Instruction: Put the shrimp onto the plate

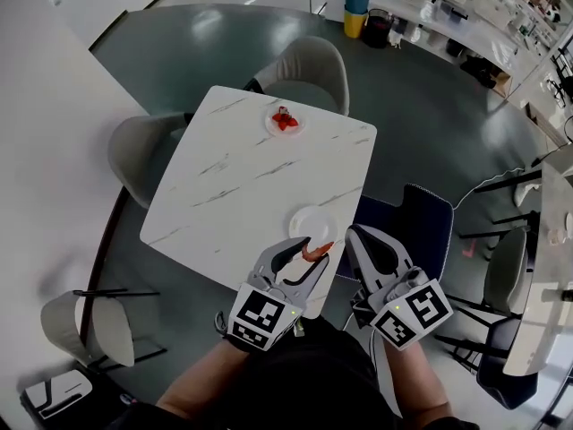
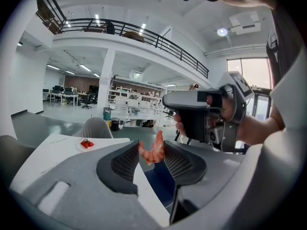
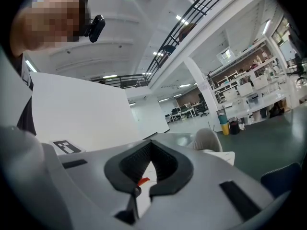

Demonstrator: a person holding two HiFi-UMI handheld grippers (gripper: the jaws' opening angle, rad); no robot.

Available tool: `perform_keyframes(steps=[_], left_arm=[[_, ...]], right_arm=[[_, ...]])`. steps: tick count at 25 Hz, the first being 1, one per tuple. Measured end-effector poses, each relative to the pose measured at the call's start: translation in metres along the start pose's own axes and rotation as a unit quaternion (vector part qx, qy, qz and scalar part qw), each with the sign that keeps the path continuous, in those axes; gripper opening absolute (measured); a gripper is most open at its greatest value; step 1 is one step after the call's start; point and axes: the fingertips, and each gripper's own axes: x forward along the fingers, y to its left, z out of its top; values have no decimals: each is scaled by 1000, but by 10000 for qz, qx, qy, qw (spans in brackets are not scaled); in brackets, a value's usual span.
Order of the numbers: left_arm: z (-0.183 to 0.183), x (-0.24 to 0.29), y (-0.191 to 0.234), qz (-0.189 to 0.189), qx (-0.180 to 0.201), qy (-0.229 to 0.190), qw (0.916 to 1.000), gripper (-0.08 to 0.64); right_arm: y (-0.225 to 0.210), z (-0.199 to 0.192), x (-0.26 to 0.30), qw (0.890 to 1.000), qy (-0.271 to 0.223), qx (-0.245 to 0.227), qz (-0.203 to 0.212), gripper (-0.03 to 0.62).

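Observation:
An orange shrimp (image 1: 315, 252) hangs in my left gripper (image 1: 315, 246), which is shut on it just above the near rim of an empty white plate (image 1: 309, 216) on the marble table (image 1: 233, 186). In the left gripper view the shrimp (image 2: 154, 150) sits pinched between the two dark pads (image 2: 125, 161). My right gripper (image 1: 352, 233) is beside the left one, off the table's near right edge, jaws shut with nothing held. In the right gripper view its fingertips (image 3: 150, 144) meet.
A second small plate (image 1: 285, 121) with red pieces sits at the table's far edge. Grey chairs (image 1: 309, 68) stand behind and left of the table, and a dark blue chair (image 1: 421, 227) is at the right. Shelves and bins (image 1: 358, 12) line the far wall.

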Motion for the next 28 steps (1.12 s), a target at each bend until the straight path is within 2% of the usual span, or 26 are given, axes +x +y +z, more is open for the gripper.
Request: perform_keyframes(steps=[7,13,20,28], left_arm=[[-34,31,28,-77,60,375,9992,170],[-82,62,47,-391,94,731,9965,170],[-152,107,66,-667,175,1268,9895,170],[-206,145,72,-894,583,1926,9755,170]], right_arm=[[-21,-17,24,9997,74,164,-173,2],[-38,-41,36,9982,148,279,-510,2],[-58,-84,42,9950,331,501,-801,2],[-80,-112,39,9923,339,682,-978,2]])
